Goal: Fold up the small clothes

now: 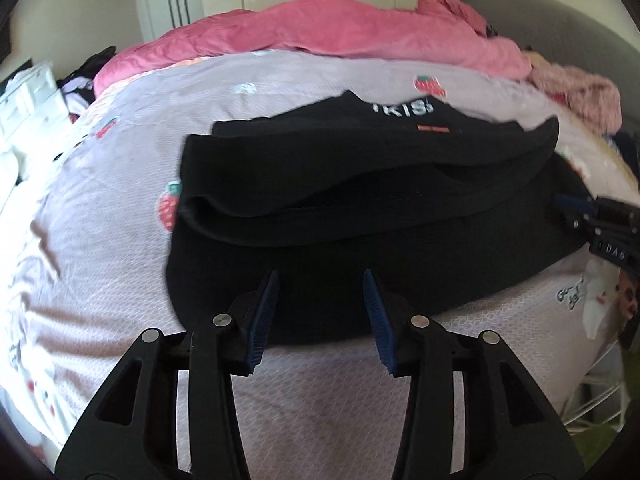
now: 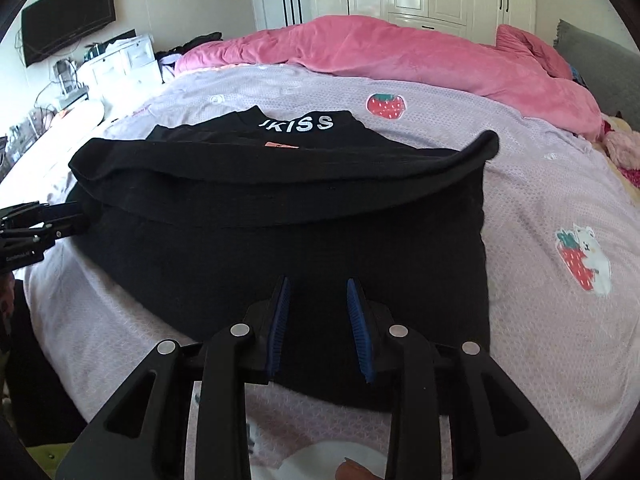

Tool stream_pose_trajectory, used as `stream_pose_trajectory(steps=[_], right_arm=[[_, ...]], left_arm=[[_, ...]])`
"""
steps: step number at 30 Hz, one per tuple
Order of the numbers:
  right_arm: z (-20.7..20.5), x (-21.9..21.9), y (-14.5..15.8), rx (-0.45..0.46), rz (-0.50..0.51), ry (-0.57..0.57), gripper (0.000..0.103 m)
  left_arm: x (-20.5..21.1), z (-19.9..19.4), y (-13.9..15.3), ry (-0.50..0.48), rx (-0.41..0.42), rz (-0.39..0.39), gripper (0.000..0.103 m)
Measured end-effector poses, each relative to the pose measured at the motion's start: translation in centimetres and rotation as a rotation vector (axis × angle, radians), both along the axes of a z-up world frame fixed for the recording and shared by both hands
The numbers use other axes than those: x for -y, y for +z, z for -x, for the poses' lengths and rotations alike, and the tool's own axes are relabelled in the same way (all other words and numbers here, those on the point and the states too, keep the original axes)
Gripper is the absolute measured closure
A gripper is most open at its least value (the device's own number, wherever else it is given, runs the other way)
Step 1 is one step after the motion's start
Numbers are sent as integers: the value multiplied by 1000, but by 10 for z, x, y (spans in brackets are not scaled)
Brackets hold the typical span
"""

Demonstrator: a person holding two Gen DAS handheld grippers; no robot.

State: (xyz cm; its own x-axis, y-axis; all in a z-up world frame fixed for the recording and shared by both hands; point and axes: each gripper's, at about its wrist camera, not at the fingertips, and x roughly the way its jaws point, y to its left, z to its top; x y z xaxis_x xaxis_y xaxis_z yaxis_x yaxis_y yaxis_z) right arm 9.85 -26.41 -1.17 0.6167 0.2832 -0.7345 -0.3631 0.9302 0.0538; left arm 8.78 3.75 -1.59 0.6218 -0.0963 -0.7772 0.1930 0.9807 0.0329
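Black knit garment [image 2: 280,248] lies half-folded on the lilac strawberry-print bedsheet [image 2: 540,184]. My left gripper [image 1: 320,312] and right gripper [image 2: 318,320] part-open, empty, above near hem — pinch both corners evenly, lift together.

Black garment [image 2: 280,248], white lettering and small orange tag near collar. Lilac bedsheet [image 2: 540,200] beneath it, red strawberry prints. Pink duvet [image 2: 400,52] beyond garment. Gripper pads blue [image 2: 280,320].

Bright daylight from the left, motion blur, fisheye-curved dark edges.
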Motion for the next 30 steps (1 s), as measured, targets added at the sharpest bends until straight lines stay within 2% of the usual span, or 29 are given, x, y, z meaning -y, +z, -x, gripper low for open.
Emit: stream_pose_trajectory(steps=[4, 7, 13, 21, 28, 30], right_arm=[[-19, -11, -2, 14, 33, 7, 74], [-35, -15, -4, 11, 41, 5, 74], [-64, -17, -1, 10, 45, -23, 74], [-103, 0, 5, -9, -8, -132, 74], [-110, 27, 11, 8, -63, -231, 74], [-103, 36, 17, 27, -82, -254, 68]], left_arm=[[20, -12, -11, -35, 18, -67, 62], [24, -25, -11, -37, 27, -63, 60], [13, -53, 0, -15, 40, -7, 55], [-21, -101, 18, 101, 59, 122, 53], [-60, -103, 19, 190, 77, 227, 48], [-73, -103, 18, 214, 82, 248, 48]])
